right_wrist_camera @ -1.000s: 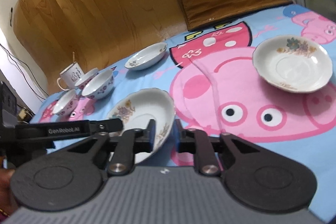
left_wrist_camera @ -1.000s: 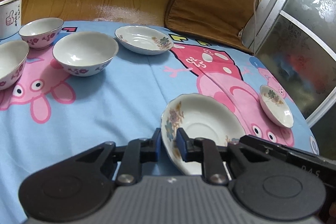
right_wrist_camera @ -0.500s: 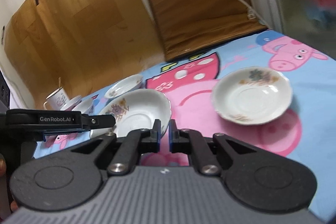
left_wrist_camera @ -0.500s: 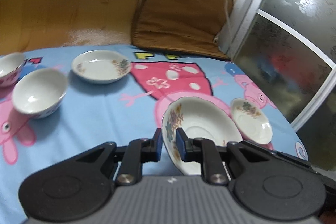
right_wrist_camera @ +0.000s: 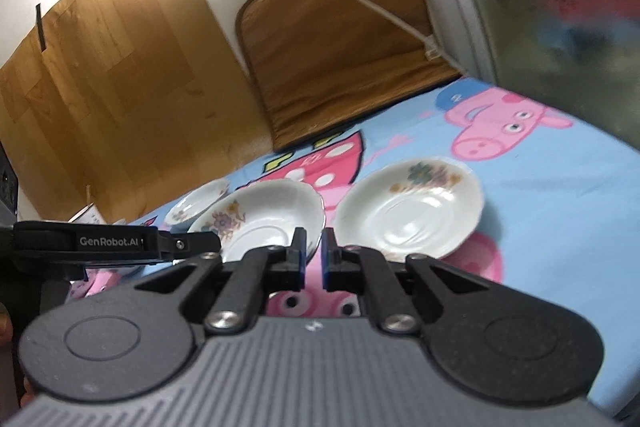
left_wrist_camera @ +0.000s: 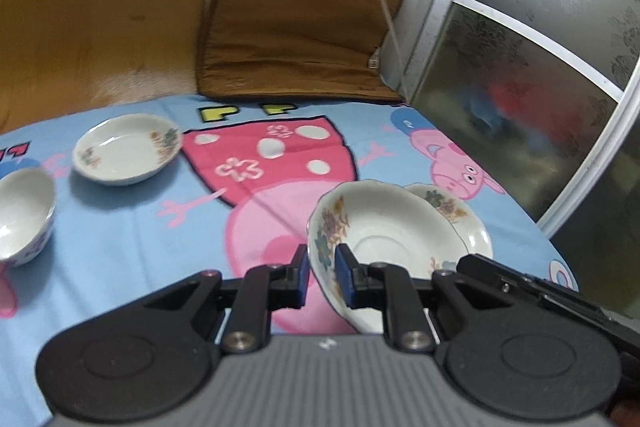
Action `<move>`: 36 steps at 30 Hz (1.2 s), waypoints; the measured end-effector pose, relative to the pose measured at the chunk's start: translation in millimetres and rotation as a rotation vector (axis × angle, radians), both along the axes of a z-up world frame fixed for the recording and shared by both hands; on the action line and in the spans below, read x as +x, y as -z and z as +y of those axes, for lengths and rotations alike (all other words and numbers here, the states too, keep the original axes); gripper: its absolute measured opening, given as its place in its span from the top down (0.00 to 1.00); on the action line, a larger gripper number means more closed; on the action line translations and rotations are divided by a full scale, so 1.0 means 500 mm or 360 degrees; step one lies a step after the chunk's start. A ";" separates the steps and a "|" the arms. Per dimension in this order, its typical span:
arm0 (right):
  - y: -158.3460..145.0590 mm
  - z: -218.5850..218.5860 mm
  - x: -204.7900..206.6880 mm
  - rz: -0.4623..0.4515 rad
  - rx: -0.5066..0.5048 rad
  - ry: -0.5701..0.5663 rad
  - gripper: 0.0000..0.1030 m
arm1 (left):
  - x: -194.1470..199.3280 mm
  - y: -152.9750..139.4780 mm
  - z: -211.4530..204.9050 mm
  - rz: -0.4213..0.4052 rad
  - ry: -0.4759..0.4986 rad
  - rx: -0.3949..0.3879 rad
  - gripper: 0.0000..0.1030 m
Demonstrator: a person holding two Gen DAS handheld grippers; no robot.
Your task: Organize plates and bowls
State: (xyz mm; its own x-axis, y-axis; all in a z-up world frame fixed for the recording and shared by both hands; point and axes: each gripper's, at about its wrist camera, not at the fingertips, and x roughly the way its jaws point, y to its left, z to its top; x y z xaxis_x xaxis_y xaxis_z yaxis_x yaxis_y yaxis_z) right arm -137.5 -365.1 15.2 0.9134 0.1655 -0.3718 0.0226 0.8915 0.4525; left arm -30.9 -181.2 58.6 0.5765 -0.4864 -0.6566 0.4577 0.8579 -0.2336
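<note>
Carrying plate to stack on its mate.
My left gripper [left_wrist_camera: 322, 269] pinches the scalloped plate [left_wrist_camera: 384, 227] by its rim; right gripper [right_wrist_camera: 314, 253] closed, empty. Next: centre over the resting plate [right_wrist_camera: 412, 207], lower, release.

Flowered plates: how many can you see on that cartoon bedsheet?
3. One plate is pinched at its rim by the left hand-held gripper, one lies just behind it, and one sits far left. More may lie out of view.

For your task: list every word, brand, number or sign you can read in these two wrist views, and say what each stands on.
"GenRobot.AI": white lettering on the black bar of the left gripper, seen in the right wrist view.
"2": on the blue cap of the cartoon pig printed on the tablecloth.
Yellow block letters on the cloth: partly hidden, unreadable.
</note>
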 end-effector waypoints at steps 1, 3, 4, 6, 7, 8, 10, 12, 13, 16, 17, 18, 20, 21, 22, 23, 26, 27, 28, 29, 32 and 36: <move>0.000 -0.007 -0.001 -0.0004 -0.0008 0.0021 0.91 | 0.003 -0.001 -0.013 -0.0008 0.0017 0.0006 0.85; 0.002 -0.023 -0.001 -0.0003 -0.0010 0.0058 0.91 | 0.009 -0.001 -0.037 -0.0013 0.0045 0.0016 0.85; 0.005 -0.033 -0.001 0.0001 -0.0005 0.0077 0.91 | 0.012 0.000 -0.050 -0.0012 0.0059 0.0021 0.85; 0.010 -0.049 0.000 0.0011 -0.0001 0.0116 0.91 | 0.022 0.005 -0.077 -0.0010 0.0086 0.0037 0.85; 0.014 -0.059 0.001 0.0016 0.0001 0.0134 0.91 | 0.026 0.008 -0.090 -0.0009 0.0098 0.0048 0.85; 0.017 -0.066 0.003 0.0021 0.0002 0.0150 0.91 | 0.030 0.011 -0.102 -0.0007 0.0110 0.0060 0.85; 0.023 -0.082 0.007 0.0032 0.0002 0.0180 0.91 | 0.039 0.020 -0.124 0.0005 0.0130 0.0076 0.85; 0.030 -0.093 0.011 0.0045 0.0006 0.0202 0.91 | 0.048 0.026 -0.141 0.0013 0.0143 0.0092 0.85; 0.034 -0.098 0.013 0.0051 0.0003 0.0213 0.91 | 0.053 0.030 -0.149 0.0016 0.0146 0.0099 0.85; 0.041 -0.103 0.019 0.0051 -0.0031 0.0236 0.90 | 0.065 0.040 -0.167 0.0024 0.0146 0.0117 0.84; 0.044 -0.103 0.021 0.0052 -0.0051 0.0245 0.90 | 0.068 0.043 -0.172 0.0026 0.0144 0.0123 0.84; 0.046 -0.104 0.025 0.0055 -0.0066 0.0251 0.90 | 0.068 0.045 -0.175 0.0029 0.0143 0.0128 0.84; 0.052 -0.104 0.030 0.0065 -0.0080 0.0262 0.86 | 0.070 0.050 -0.179 0.0039 0.0150 0.0131 0.83; 0.055 -0.105 0.031 0.0064 -0.0083 0.0270 0.86 | 0.069 0.050 -0.182 0.0031 0.0153 0.0133 0.82; 0.057 -0.104 0.032 0.0053 -0.0091 0.0277 0.84 | 0.068 0.050 -0.184 0.0022 0.0156 0.0143 0.82; 0.057 -0.101 0.033 0.0050 -0.0107 0.0277 0.82 | 0.066 0.050 -0.185 0.0012 0.0158 0.0149 0.82; 0.055 -0.092 0.033 0.0029 -0.0163 0.0283 0.77 | 0.065 0.047 -0.176 0.0011 0.0147 0.0139 0.80; 0.054 -0.089 0.031 0.0019 -0.0178 0.0296 0.75 | 0.065 0.045 -0.170 0.0010 0.0138 0.0133 0.78; 0.052 -0.087 0.028 0.0006 -0.0195 0.0319 0.73 | 0.065 0.043 -0.163 0.0004 0.0126 0.0127 0.75; 0.050 -0.086 0.026 -0.0002 -0.0212 0.0344 0.72 | 0.065 0.040 -0.153 0.0003 0.0119 0.0115 0.70; 0.041 -0.085 0.017 -0.0056 -0.0198 0.0365 0.71 | 0.062 0.036 -0.114 -0.0025 0.0066 0.0111 0.70; 0.019 -0.057 0.016 -0.0121 -0.0225 0.0321 0.71 | 0.059 0.043 -0.036 -0.0031 -0.0029 0.0108 0.70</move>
State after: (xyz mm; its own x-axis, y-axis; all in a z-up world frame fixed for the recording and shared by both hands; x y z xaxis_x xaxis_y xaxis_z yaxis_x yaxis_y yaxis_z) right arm -129.5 -393.8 5.7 0.9489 -0.0717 -0.3075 0.1772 0.9269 0.3307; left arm -1.5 -199.4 37.1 0.5977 -0.4304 -0.6763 0.4455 0.8797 -0.1661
